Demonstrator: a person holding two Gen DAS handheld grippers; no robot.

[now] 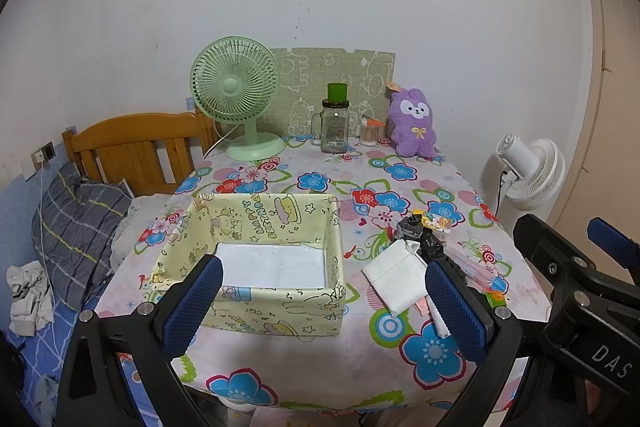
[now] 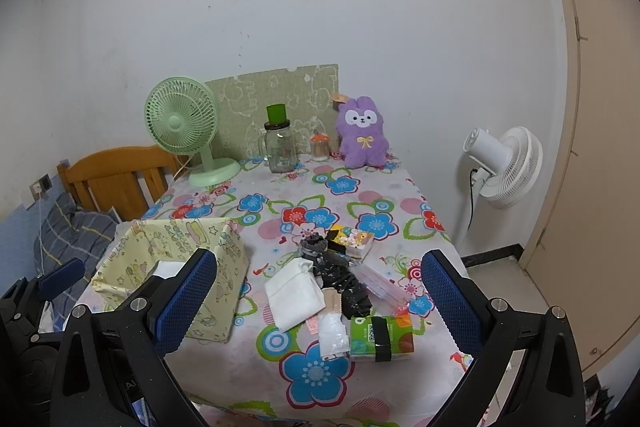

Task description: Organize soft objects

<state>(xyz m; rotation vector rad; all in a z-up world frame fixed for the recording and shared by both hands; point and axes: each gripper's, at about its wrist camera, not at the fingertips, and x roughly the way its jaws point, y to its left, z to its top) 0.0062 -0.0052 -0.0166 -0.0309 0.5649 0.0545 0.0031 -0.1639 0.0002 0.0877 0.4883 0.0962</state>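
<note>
A yellow fabric storage box [image 1: 256,267] [image 2: 176,267] stands open on the floral table, its white bottom bare. To its right lies a pile: a white folded cloth pouch [image 1: 396,277] [image 2: 294,295], a black wrapped bundle [image 2: 344,283] [image 1: 432,247], a green tissue pack [image 2: 380,339], a small clear white packet [image 2: 332,337] and a small colourful packet [image 2: 354,241]. My left gripper [image 1: 324,307] is open and empty, above the table's near edge in front of the box. My right gripper [image 2: 318,303] is open and empty, above the pile's near side.
At the table's back stand a green desk fan [image 1: 238,99], a glass jar with a green cup [image 1: 335,123], a cotton swab tub [image 1: 370,133] and a purple plush rabbit [image 1: 414,123]. A bed with a wooden headboard [image 1: 136,151] lies left. A white floor fan [image 2: 504,167] stands right.
</note>
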